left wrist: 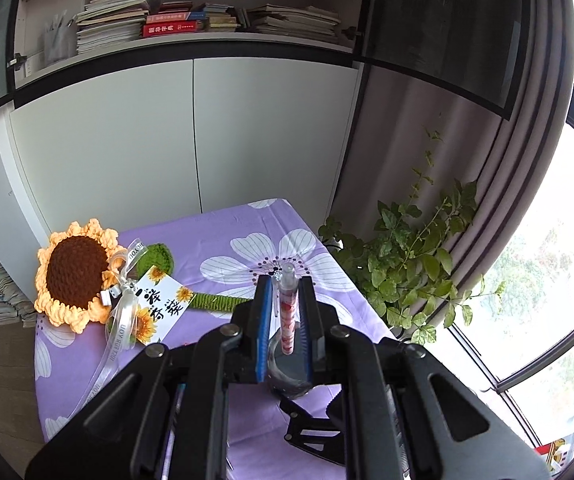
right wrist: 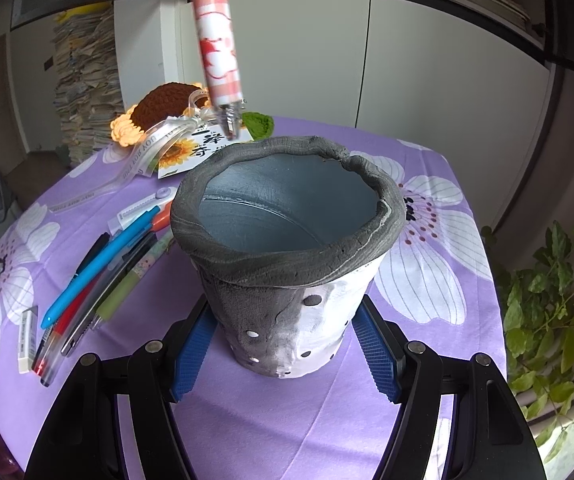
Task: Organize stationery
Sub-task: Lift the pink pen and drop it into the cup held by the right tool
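My left gripper (left wrist: 285, 304) is shut on a red-and-white patterned pen (left wrist: 288, 314) and holds it upright above the grey pen pot (left wrist: 287, 376). In the right wrist view the pen (right wrist: 217, 40) hangs tip down above the far left rim of the pot (right wrist: 287, 248). My right gripper (right wrist: 283, 344) is shut on the pot's lower body, one blue pad on each side. The pot looks empty inside. Several pens (right wrist: 99, 276), an eraser (right wrist: 27, 338) and a correction tape (right wrist: 143, 210) lie on the purple cloth to the pot's left.
A crocheted sunflower (left wrist: 75, 274) with a ribbon and card (left wrist: 159, 306) lies at the table's far left. The floral purple tablecloth (right wrist: 447, 272) covers the small table. A leafy plant (left wrist: 411, 256) stands off the right edge, white cabinets behind.
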